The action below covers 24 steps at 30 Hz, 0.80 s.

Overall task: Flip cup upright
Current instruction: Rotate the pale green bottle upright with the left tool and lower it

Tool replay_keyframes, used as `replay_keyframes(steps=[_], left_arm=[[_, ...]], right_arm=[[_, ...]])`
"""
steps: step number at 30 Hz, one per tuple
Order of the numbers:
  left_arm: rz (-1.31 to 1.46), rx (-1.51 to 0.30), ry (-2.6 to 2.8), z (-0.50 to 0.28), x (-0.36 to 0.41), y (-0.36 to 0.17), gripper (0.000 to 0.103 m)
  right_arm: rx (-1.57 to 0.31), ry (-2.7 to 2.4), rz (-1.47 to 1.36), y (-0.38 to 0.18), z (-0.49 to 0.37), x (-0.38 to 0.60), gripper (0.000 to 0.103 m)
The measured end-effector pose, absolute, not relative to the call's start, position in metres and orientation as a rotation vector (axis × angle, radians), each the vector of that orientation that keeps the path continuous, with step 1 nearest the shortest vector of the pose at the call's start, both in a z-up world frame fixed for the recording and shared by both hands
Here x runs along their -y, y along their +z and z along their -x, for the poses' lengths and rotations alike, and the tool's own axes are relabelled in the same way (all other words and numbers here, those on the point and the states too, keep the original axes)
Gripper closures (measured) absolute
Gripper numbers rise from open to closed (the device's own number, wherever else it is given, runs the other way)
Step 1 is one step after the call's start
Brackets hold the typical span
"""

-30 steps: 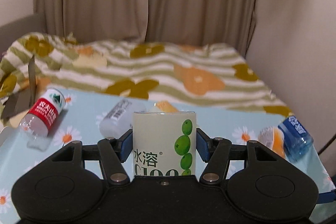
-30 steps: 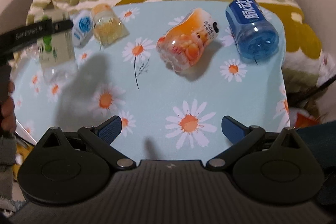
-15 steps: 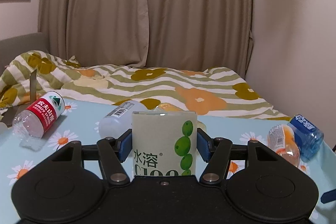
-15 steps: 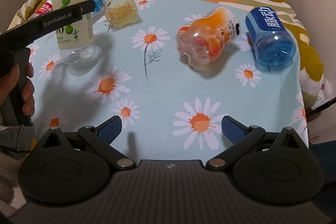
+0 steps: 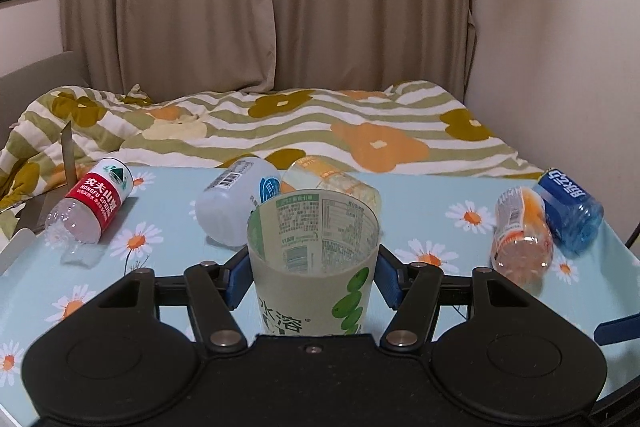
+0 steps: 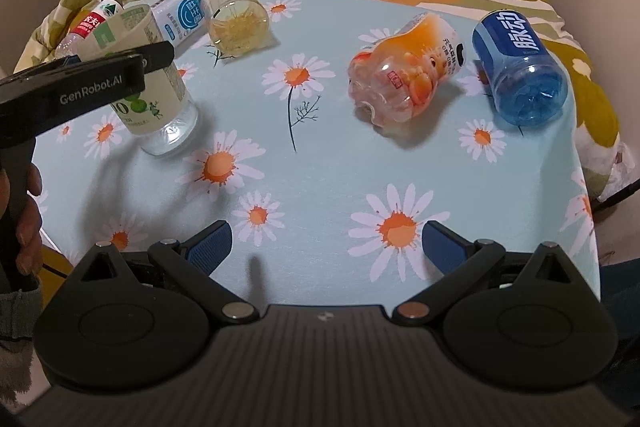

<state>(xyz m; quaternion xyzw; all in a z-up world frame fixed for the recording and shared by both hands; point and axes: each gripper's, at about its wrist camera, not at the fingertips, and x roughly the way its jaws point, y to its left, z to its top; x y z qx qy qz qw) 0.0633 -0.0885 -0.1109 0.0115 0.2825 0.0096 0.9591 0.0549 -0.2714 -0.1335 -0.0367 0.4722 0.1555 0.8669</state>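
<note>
The cup (image 5: pixel 316 227) is a cut-off bottle with a pale label and green fruit print. It stands on its base with the open mouth up, at the table's left side (image 6: pixel 160 107), leaning slightly. My left gripper (image 5: pixel 311 265) is shut on the cup, with a blue pad against each side at mid height. In the right wrist view its near finger (image 6: pixel 156 55) crosses the label. My right gripper (image 6: pixel 326 239) is open over the table's front edge, with nothing between its fingers.
Several other cut-bottle cups lie on their sides on the daisy tablecloth (image 6: pixel 320 155): red-labelled (image 5: pixel 92 203), white (image 5: pixel 236 203), clear yellow (image 5: pixel 332 179), orange (image 6: pixel 404 83), blue (image 6: pixel 520 67). A striped flowered blanket (image 5: pixel 320 123) lies behind. A person's hand (image 6: pixel 24 211) holds the left gripper's handle.
The left gripper has brought the cup down from the air until its base rests on the table. The cup's open mouth now shows from above. The right gripper has barely moved.
</note>
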Motion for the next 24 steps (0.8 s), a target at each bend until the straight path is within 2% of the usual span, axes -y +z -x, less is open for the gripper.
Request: replay_keyframes(steps=[3,4,5,7,8,16,24], left_arm=[[-0.040,-0.583,0.012,-0.062,0.089,-0.111,0.035],[-0.051,-0.589,0.010,-0.062,0.090,-0.111,0.031],[-0.062,-0.594,0.010,-0.062,0.091,-0.111,0.020],[-0.081,-0.593,0.014,-0.061,0.092,-0.112,0.005],[-0.087,-0.586,0.014,-0.058,0.093,-0.111,0.004],[-0.090,-0.634,-0.004,-0.045,0.081,-0.088,0.003],[-0.076,-0.708,0.000,-0.020,0.054,-0.040,0.000]], right_arm=[[-0.986,0.321,0.076,-0.132,-0.052,0.271,0.000],[-0.985,0.320,0.074,-0.131,-0.051,0.270,0.000],[-0.984,0.317,0.072,-0.131,-0.050,0.271,0.000],[-0.981,0.307,0.069,-0.130,-0.046,0.272,0.000],[-0.980,0.303,0.066,-0.129,-0.045,0.272,0.000],[-0.959,0.269,0.042,-0.109,-0.032,0.273,0.000],[-0.925,0.229,-0.019,-0.060,-0.017,0.264,0.000]])
